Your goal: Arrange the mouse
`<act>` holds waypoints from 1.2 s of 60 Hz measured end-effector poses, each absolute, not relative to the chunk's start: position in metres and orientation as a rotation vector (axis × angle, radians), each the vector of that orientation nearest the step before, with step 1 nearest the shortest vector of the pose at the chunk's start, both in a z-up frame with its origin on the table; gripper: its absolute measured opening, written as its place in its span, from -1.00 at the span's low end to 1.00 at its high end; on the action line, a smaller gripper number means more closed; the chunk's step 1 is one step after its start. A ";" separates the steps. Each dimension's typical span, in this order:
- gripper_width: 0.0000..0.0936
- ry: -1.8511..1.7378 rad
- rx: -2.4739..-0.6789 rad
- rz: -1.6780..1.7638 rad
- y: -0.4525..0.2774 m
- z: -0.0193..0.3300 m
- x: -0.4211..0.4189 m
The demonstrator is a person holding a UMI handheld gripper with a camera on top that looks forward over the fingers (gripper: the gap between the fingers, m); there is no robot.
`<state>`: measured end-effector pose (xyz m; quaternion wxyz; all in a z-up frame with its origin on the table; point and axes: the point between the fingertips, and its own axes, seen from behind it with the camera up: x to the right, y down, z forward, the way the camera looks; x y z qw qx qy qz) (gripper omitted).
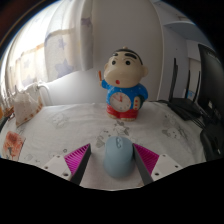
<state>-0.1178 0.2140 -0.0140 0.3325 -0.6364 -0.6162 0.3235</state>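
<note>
A pale grey-blue mouse (pixel 118 158) rests on the white patterned tablecloth (pixel 60 130), its buttons and wheel pointing away from me. My gripper (pixel 112 150) is open, and the mouse stands between the two fingers. The magenta pads (pixel 78 157) show on both sides of it. A thin strip of cloth shows between the left finger and the mouse, while the right finger lies very close to its side. The mouse's rear end is hidden below the fingers.
A cartoon boy figurine (pixel 124 85) holding a blue clock stands just beyond the mouse, mid-table. A black chair (pixel 188 95) sits at the table's right side. Small clutter (pixel 22 105) and an orange item (pixel 10 143) lie at the left edge.
</note>
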 end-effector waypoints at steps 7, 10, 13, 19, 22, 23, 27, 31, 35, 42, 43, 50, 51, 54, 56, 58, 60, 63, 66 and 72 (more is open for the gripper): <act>0.76 -1.617 -1.655 0.830 0.216 -0.015 -0.119; 0.68 -1.616 -1.655 0.820 0.217 -0.015 -0.119; 0.32 -1.609 -1.660 0.812 0.220 -0.015 -0.120; -0.03 -1.602 -1.683 0.785 0.225 -0.010 -0.120; -0.06 -1.585 -1.672 0.785 0.225 0.004 -0.121; -0.07 -1.579 -1.667 0.790 0.224 0.011 -0.122; -0.08 -1.562 -1.658 0.816 0.213 0.040 -0.124; -0.08 -1.540 -1.654 0.863 0.191 0.076 -0.126; -0.08 -1.535 -1.628 0.921 0.156 0.114 -0.126; -0.12 -1.580 -1.574 1.023 0.066 0.160 -0.117; -0.12 -1.590 -1.568 1.033 0.052 0.163 -0.115; -0.13 -1.676 -1.525 1.102 -0.052 0.163 -0.091; -0.13 -1.689 -1.528 1.112 -0.067 0.158 -0.086; -0.13 -1.736 -1.535 1.122 -0.107 0.143 -0.074; -0.13 -1.757 -1.533 1.115 -0.129 0.131 -0.067; -0.13 -1.782 -1.529 1.109 -0.150 0.115 -0.060; -0.13 -1.792 -1.541 1.119 -0.170 0.098 -0.053; -0.13 -1.821 -1.556 1.115 -0.196 0.068 -0.047; -0.13 -1.844 -1.582 1.105 -0.214 0.040 -0.041; -0.05 -1.871 -1.607 1.014 -0.226 -0.003 -0.034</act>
